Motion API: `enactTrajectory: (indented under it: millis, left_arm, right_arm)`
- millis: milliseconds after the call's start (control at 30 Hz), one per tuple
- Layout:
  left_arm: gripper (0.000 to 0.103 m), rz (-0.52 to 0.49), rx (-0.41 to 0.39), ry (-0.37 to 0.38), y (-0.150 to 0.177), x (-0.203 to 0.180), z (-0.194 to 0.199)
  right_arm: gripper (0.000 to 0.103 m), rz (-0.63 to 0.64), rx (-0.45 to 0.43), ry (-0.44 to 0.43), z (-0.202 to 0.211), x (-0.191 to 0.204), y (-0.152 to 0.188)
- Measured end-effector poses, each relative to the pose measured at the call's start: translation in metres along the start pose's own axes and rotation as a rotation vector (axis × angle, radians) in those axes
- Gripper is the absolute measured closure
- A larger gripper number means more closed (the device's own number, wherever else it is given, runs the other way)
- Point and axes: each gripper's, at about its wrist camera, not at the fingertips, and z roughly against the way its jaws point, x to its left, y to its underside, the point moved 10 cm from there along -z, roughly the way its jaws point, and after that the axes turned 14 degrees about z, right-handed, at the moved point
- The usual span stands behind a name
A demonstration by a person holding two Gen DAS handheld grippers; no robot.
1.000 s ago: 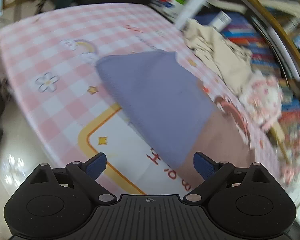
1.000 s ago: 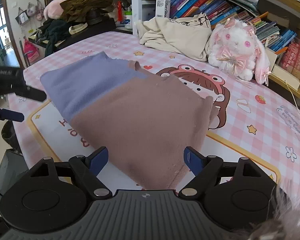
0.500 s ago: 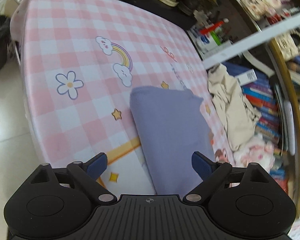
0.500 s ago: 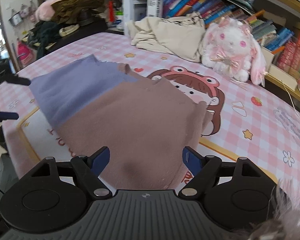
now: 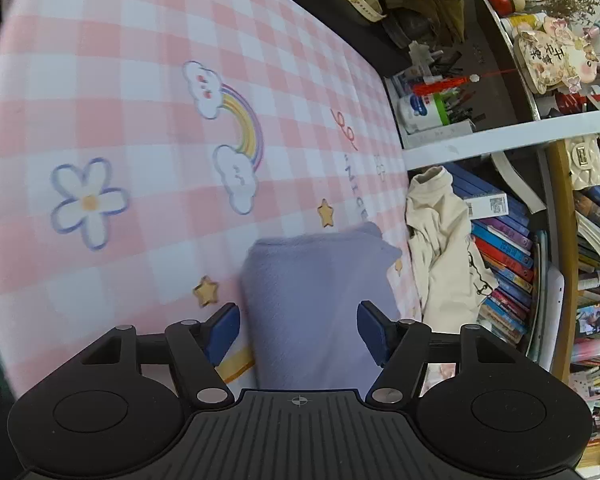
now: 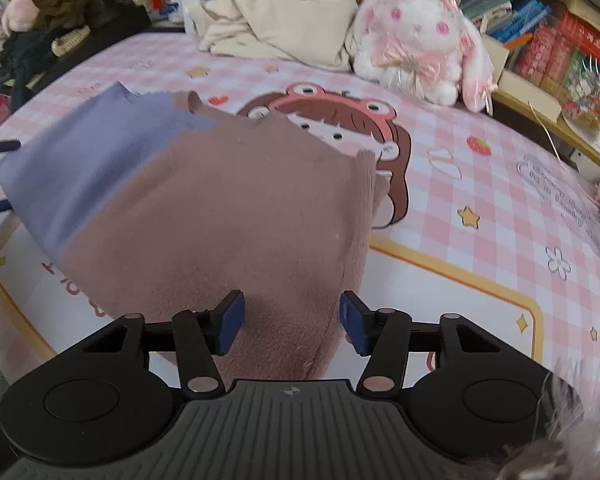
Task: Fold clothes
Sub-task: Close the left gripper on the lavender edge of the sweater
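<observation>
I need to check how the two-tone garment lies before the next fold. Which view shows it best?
The right wrist view: the garment shows nearly whole, lilac part and brown part flat on the checked cloth, ahead of the open right tool. The left wrist view shows only its lilac end between the open left tool fingers.

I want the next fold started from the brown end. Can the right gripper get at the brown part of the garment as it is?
Probably yes. The right gripper is open with the garment's brown part lying flat right between its fingers, nothing on top of it or in between.
</observation>
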Motion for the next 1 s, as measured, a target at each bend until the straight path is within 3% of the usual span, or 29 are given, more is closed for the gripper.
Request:
enactTrajectory:
  millis: [133,233,300,367,467,533,633,733,900,1000]
  left_arm:
    - [0.054,0.018,-0.009,-0.014,-0.003,0.000,-0.006]
    - [0.073,0.030,-0.003,-0.041,-0.006,0.005,-0.008]
    - [0.090,0.007,0.012,-0.073,-0.007,0.007,-0.011]
    - [0.093,-0.097,0.001,-0.073,-0.003,-0.006,-0.003]
    - [0.093,-0.392,-0.008,0.019,0.017,-0.051,0.019]
    - [0.092,-0.425,0.010,0.046,0.014,-0.055,0.023]
    - [0.091,-0.357,0.019,0.011,-0.005,-0.036,0.013]
    - [0.082,-0.289,0.029,-0.030,-0.022,-0.014,0.000]
    - [0.071,-0.201,0.035,0.023,-0.023,-0.005,-0.011]
    - [0.075,-0.168,0.031,0.043,-0.025,-0.003,-0.014]
  right_arm:
    - [0.057,-0.016,0.035,0.010,-0.008,0.001,0.004]
    - [0.061,-0.019,0.044,0.011,-0.010,0.004,0.003]
    - [0.061,-0.025,0.047,0.012,-0.011,0.005,0.002]
    - [0.063,-0.029,0.050,0.015,-0.012,0.007,0.001]
    - [0.064,-0.026,0.057,0.012,-0.012,0.012,-0.002]
    - [0.064,-0.008,0.059,0.005,-0.015,0.018,-0.006]
    - [0.064,0.022,0.054,0.004,-0.017,0.026,-0.011]
    - [0.064,0.040,0.046,0.004,-0.019,0.032,-0.014]
    - [0.064,0.056,0.046,0.004,-0.020,0.032,-0.014]
    - [0.064,0.058,0.048,-0.001,-0.020,0.034,-0.014]
